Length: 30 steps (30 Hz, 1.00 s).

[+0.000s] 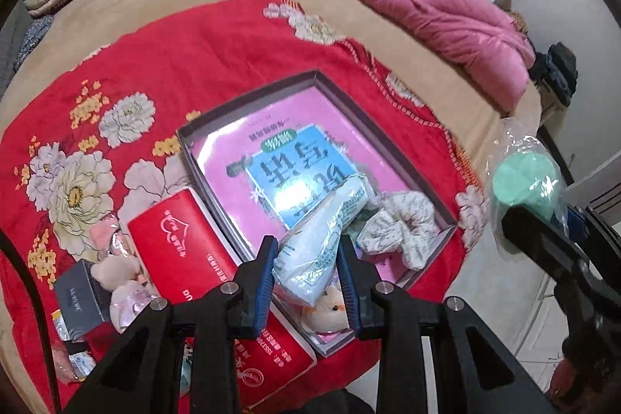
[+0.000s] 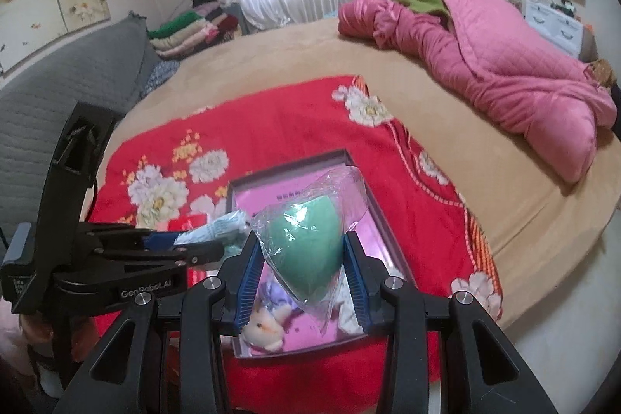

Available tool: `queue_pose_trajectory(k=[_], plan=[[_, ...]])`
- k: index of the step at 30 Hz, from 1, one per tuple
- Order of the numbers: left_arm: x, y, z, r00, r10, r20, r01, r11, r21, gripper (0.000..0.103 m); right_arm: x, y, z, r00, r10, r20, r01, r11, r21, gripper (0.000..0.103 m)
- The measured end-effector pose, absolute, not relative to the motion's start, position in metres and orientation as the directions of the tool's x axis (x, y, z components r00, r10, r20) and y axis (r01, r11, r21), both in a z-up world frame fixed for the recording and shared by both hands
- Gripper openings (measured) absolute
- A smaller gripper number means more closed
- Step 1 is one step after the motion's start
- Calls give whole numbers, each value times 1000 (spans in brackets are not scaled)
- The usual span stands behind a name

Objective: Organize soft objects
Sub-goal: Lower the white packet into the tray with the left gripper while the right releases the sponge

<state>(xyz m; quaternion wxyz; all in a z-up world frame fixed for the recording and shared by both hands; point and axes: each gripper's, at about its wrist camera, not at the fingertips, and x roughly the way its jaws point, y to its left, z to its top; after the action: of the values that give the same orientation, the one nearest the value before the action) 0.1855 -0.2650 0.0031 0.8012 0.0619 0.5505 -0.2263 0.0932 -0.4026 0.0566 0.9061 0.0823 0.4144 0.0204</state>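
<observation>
With both tongs loaded, left tongs point(image 1: 306, 274) clamping the white packet point(image 1: 322, 243), right tongs point(image 2: 300, 278) the bagged green sponge point(image 2: 310, 243), the open box point(image 1: 392, 146) sits directly beneath, left nearer it.

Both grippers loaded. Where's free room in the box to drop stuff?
Far half of the box is free: only the flat pink book lies there. Near end is crowded: scrunchie by the right wall, plush toy at the near corner. Red packet hugs the left wall outside.

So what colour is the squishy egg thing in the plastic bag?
Mint green. The sponge sits inside clear plastic wrap, seen best in the right wrist view.
</observation>
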Motion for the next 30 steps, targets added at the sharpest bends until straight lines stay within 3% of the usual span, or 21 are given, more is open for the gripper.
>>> queue_pose_trajectory(k=[11, 30], plan=[[214, -269, -49, 202, -230, -952, 401, 906, -134, 31, 103, -394, 7, 572, 142, -808, 15, 983, 183, 42], [232, -289, -72, 150, -214, -965, 413, 900, -136, 31, 112, -371, -56, 415, 173, -893, -46, 984, 170, 42]])
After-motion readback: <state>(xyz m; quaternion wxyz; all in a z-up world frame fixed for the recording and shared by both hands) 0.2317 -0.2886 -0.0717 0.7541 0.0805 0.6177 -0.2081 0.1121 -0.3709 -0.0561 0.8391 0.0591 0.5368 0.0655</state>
